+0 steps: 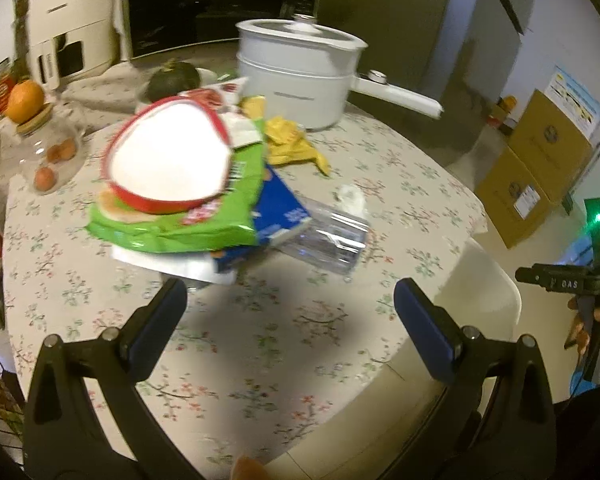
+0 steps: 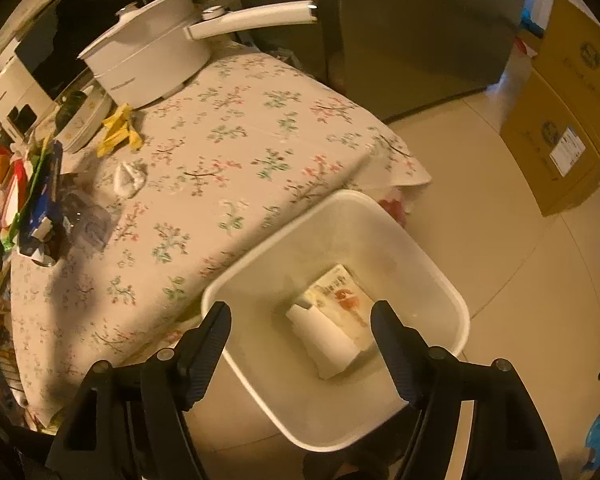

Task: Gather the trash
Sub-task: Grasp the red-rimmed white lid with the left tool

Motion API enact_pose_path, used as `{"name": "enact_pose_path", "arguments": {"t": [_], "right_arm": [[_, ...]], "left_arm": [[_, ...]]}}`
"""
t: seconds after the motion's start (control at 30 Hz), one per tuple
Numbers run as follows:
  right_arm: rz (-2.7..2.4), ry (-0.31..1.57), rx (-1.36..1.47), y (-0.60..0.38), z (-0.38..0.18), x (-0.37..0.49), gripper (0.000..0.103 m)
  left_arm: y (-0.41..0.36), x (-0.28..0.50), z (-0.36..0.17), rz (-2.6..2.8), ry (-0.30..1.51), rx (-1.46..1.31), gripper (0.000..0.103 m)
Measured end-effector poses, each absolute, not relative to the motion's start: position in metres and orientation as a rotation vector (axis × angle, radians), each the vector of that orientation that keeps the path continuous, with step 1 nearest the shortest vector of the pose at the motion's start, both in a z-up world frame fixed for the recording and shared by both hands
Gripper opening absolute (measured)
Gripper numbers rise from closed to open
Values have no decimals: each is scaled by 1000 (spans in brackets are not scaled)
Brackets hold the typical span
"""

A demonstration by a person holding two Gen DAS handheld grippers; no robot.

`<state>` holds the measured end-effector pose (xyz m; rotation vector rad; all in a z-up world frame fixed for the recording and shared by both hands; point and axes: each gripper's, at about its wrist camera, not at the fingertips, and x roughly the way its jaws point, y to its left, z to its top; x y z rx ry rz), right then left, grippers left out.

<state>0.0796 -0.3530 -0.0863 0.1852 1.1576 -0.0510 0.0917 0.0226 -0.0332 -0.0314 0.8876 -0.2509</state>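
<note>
So both grippers are spread wide with nothing in them. The left gripper [image 1: 290, 322] hangs over the near side of the table [image 1: 260, 360], the one with the floral cloth, and its blue-padded fingers [image 1: 424, 328] point at the pile of trash. That pile is a red-rimmed paper bowl [image 1: 168, 160] sitting on a green snack bag [image 1: 180, 224], with a blue wrapper [image 1: 278, 204] and a white sheet sticking out underneath. Just beside it on the right lies a clear plastic package [image 1: 332, 236], and a crumpled white tissue [image 1: 352, 196] is close behind that. Further back, near the white electric pot [image 1: 300, 76], there are yellow wrappers [image 1: 292, 144] (looks like peel or foil, can't tell which).

The right gripper [image 2: 302, 340] is off the table edge, held directly above a white bin [image 2: 452, 296] that stands on the tiled floor right against the table. Inside the bin, at the bottom, lies a small carton [image 2: 336, 316] with a red picture on it.

Other stuff on the table: a glass jar [image 1: 48, 152] with an orange [image 1: 26, 100] perched on top, and a dark green squash [image 1: 174, 80] on a plate.
</note>
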Motion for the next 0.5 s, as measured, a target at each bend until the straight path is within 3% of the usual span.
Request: {"name": "enact_pose_path", "arguments": {"t": [0.5], "right_arm": [[37, 1131, 147, -295, -76, 106, 75]], "left_arm": [[105, 129, -9, -83, 840, -166, 103]]}}
